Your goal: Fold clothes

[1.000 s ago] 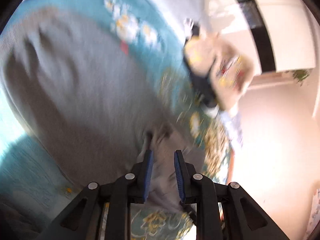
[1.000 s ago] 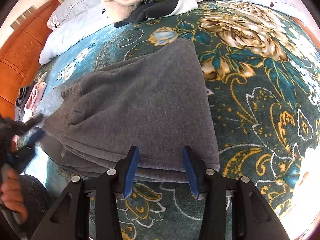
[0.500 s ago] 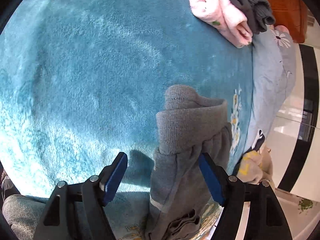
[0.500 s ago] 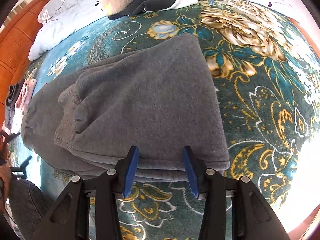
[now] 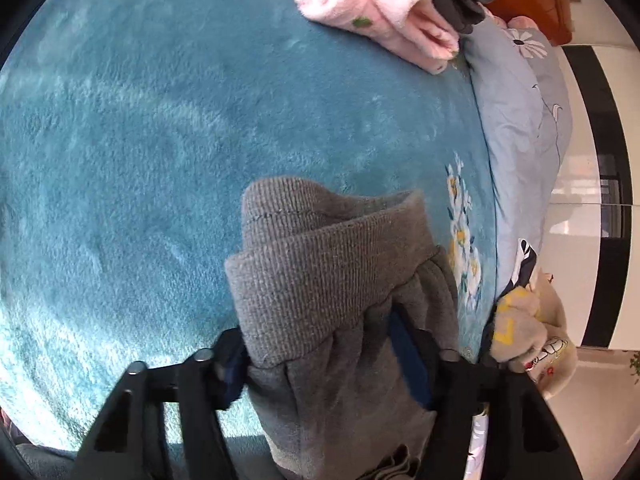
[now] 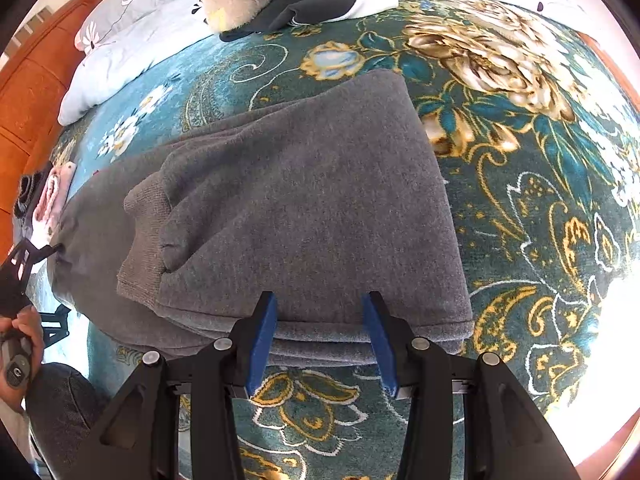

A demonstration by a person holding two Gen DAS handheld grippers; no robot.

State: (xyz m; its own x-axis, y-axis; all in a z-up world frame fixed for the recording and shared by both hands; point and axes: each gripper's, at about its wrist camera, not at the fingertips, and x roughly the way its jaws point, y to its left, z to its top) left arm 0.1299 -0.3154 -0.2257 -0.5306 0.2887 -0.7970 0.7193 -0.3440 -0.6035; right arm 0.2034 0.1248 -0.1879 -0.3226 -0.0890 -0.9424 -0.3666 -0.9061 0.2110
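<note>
Grey sweatshirt [image 6: 312, 208], half folded on the bed.
Soft, thick, floppy: left gripper [image 5: 320, 354] pinches its ribbed cuff [image 5: 320, 264]; right gripper [image 6: 320, 336] gapes empty at six o'clock hem.

A second ago my left gripper [image 5: 320, 356] was pinched on a fold of the gray sweatpants [image 6: 304, 208] over the flowered blanket [image 5: 160, 140]; then it swung round and opened wide. Now its fingers [image 5: 412, 356] have closed in against the ribbed waistband [image 5: 320, 272]. On the right, the sweatpants' left end has spread flatter.
</note>
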